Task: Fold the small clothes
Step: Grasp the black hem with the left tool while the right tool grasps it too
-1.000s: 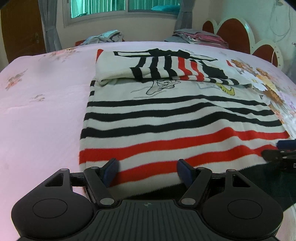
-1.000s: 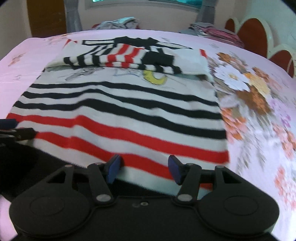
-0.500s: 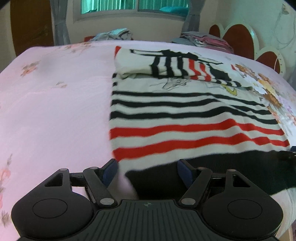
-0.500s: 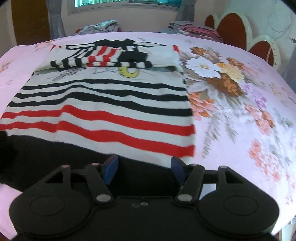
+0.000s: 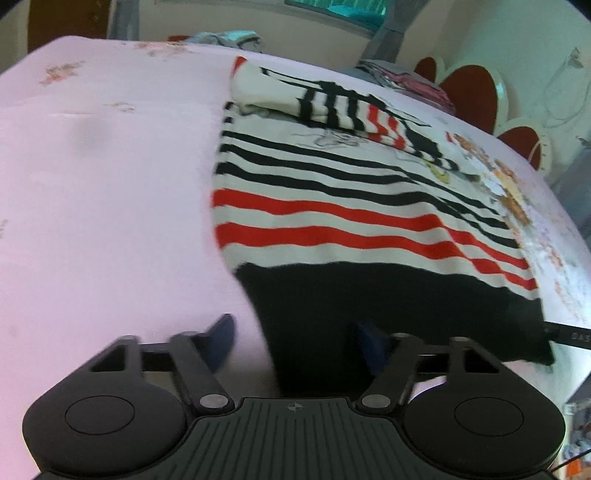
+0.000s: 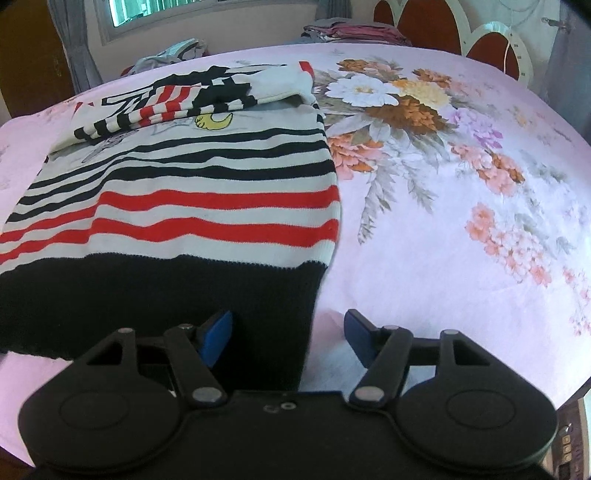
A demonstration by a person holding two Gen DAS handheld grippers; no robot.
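Both tools gape wide astride the sweater's black hem corners; only the right view shows the floral print.

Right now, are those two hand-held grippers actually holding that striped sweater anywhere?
No. Both the left hand-held gripper and the right hand-held gripper are open, each straddling a bottom corner of the striped sweater at its black hem, with nothing pinched.

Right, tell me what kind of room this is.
Most likely a bedroom: the striped sweater lies on a pink floral bedsheet, with a scalloped red headboard behind and a curtained window.
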